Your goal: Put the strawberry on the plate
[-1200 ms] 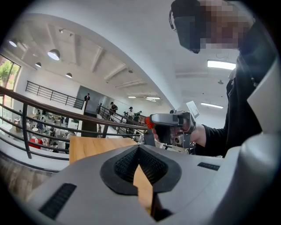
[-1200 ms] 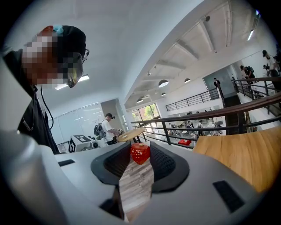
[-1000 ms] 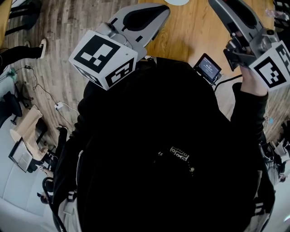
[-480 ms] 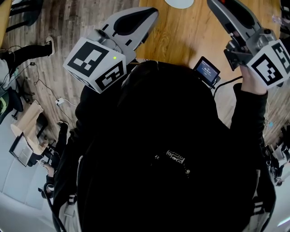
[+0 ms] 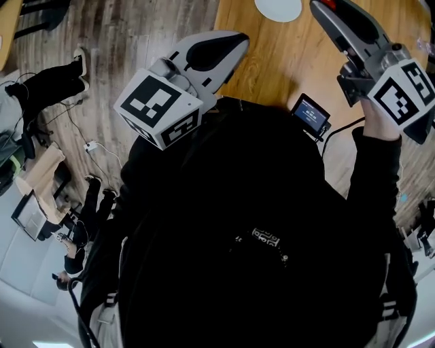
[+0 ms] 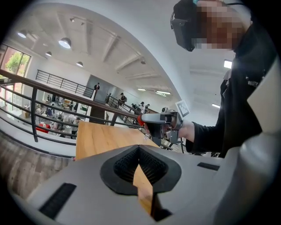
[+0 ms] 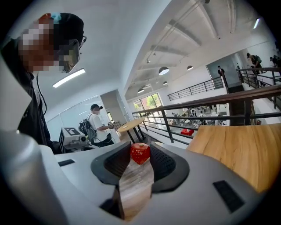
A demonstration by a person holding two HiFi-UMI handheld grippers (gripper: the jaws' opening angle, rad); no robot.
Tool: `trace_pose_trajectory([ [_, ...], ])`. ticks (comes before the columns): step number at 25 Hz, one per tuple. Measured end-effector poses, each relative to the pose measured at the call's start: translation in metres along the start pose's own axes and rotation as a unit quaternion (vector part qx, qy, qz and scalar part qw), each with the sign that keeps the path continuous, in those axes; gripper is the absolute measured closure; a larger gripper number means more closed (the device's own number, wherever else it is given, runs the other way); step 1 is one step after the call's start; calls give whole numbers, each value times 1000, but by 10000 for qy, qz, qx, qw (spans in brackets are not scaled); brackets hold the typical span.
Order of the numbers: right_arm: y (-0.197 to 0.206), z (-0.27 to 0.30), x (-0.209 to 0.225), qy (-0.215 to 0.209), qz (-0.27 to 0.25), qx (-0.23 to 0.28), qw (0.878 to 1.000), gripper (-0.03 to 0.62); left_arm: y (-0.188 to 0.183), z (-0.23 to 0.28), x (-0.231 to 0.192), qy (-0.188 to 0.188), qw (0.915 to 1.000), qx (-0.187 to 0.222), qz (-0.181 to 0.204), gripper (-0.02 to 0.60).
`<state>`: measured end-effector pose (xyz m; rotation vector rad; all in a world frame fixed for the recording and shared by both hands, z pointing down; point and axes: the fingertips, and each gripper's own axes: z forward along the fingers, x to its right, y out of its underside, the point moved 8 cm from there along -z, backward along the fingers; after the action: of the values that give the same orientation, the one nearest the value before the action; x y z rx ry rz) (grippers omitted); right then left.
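Note:
A small red strawberry sits pinched between the tips of my right gripper, which is shut on it and held up in the air. In the head view the right gripper reaches over the wooden table, a bit of red showing at its tip. The white plate lies on the table at the top edge, left of that tip. My left gripper hangs by the table's near left edge, its tips together with nothing in them. From the left gripper view I see the right gripper with the strawberry.
A small device with a lit screen sits at the table's near edge by my chest. Wood floor with cables and bags lies to the left. In the right gripper view a metal railing, a round table and a person with a backpack stand behind.
The left gripper has swung a little to the right, closer to the table edge. More of the white plate shows at the top. The right gripper keeps the strawberry and has barely moved.

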<state>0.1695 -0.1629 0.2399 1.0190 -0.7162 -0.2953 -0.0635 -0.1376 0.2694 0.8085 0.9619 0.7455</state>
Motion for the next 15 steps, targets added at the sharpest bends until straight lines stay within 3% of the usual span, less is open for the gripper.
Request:
trace_pose_trajectory([
  [6, 15, 14, 31, 89, -145, -137, 9998, 448, 8, 12, -13, 7, 9999, -19, -110, 586],
  [9, 38, 5, 45, 228, -162, -421, 9987, 448, 27, 22, 3, 95, 9994, -149, -284, 586],
  [15, 44, 8, 59, 347, -149, -640, 9972, 448, 26, 21, 20, 189, 9993, -64, -321, 586],
])
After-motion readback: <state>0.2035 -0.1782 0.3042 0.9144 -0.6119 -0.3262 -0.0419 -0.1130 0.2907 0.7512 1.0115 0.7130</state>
